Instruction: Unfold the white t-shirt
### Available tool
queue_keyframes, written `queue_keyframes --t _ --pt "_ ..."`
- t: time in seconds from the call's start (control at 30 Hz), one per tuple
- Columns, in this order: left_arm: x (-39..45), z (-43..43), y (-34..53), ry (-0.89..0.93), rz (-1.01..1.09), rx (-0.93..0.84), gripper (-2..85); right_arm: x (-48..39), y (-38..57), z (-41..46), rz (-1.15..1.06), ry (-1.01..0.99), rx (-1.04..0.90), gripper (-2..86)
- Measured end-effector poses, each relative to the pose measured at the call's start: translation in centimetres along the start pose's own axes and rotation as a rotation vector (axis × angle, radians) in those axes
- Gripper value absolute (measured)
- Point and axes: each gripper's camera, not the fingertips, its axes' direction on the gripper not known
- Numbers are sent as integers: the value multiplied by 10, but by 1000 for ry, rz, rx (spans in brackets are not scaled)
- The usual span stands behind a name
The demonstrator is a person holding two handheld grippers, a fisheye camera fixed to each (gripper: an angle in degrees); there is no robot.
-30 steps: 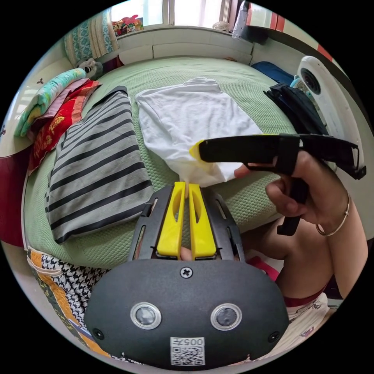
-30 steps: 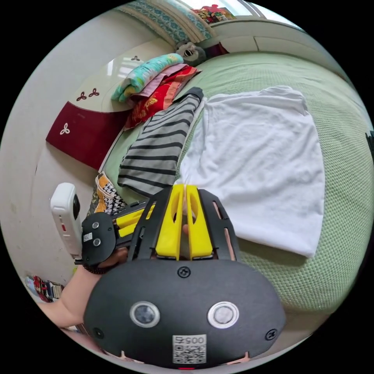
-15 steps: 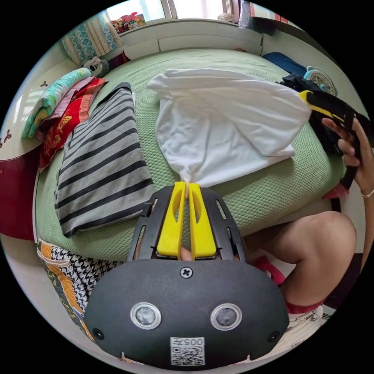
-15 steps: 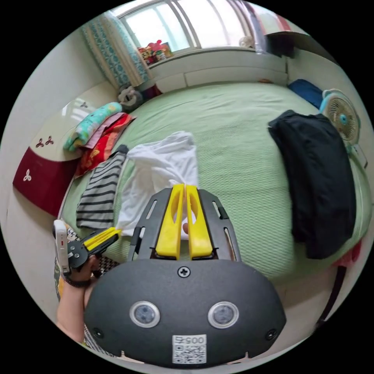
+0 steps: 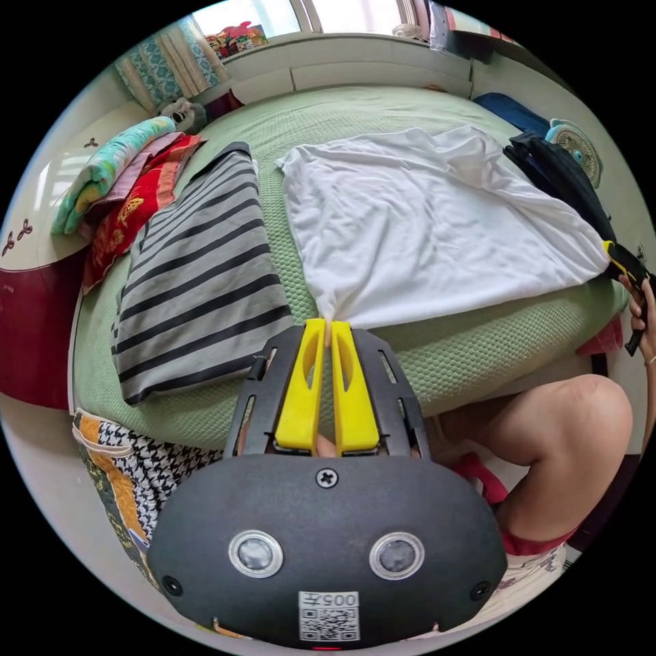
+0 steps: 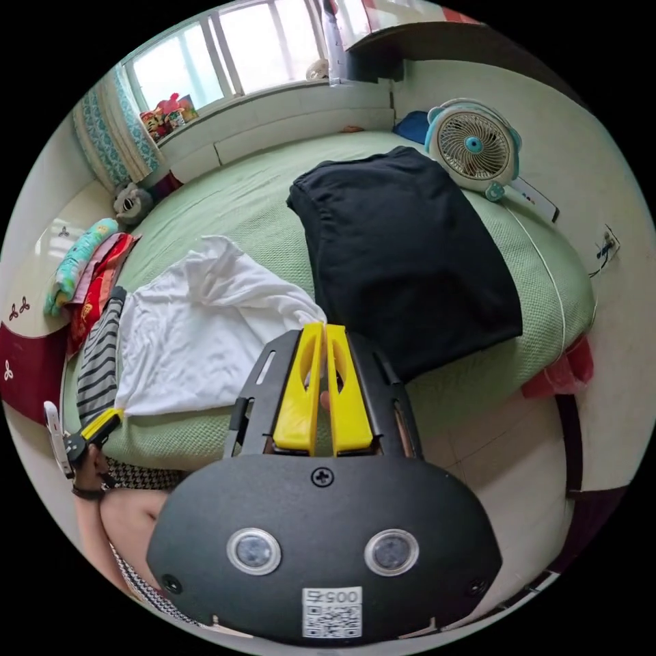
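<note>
Left gripper view: one white t-shirt (image 5: 424,219), two grippers (left gripper (image 5: 327,326), right gripper (image 5: 610,251)), each clamping a corner.

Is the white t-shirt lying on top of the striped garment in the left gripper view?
No, the white t-shirt lies beside the striped garment, with a strip of green bed cover between them.

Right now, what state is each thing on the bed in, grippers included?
White t-shirt: spread open on the bed, hem held at both corners, upper part rumpled.
Left gripper: shut on the t-shirt's hem corner.
Right gripper: shut on the other hem corner.
Striped shirt: folded, lying flat beside the t-shirt.
Black garment: folded, lying flat.
Fan: upright; whether it runs, cannot tell.
</note>
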Motion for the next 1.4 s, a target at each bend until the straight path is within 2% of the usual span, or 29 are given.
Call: queue_keyframes --t 0.2,0.27,0.37,0.57,0.8,0.93,1.2,1.4 --pt "2 -18 14 -22 40 82 36 -13 -4 -4 -130 13 -81 -2" --pt "1 -25 19 -33 34 125 40 -20 -4 -20 -220 -28 -28 24" --pt "-8 -34 25 -27 -34 172 33 -36 -9 -40 -322 -72 59 51" --pt "-25 -40 24 22 -179 249 -3 -100 -27 -20 -511 -111 62 101" --pt "6 -14 -26 -57 -122 159 -6 -161 -52 48 -504 -37 -42 116" --pt "11 -18 -41 81 -151 197 -6 -187 -66 68 -527 -21 -42 119" --pt "32 -20 -57 62 -113 201 -6 -216 -73 97 -588 123 -56 104" --pt "20 -19 -60 160 -156 202 -6 -186 -113 69 -476 160 30 52"
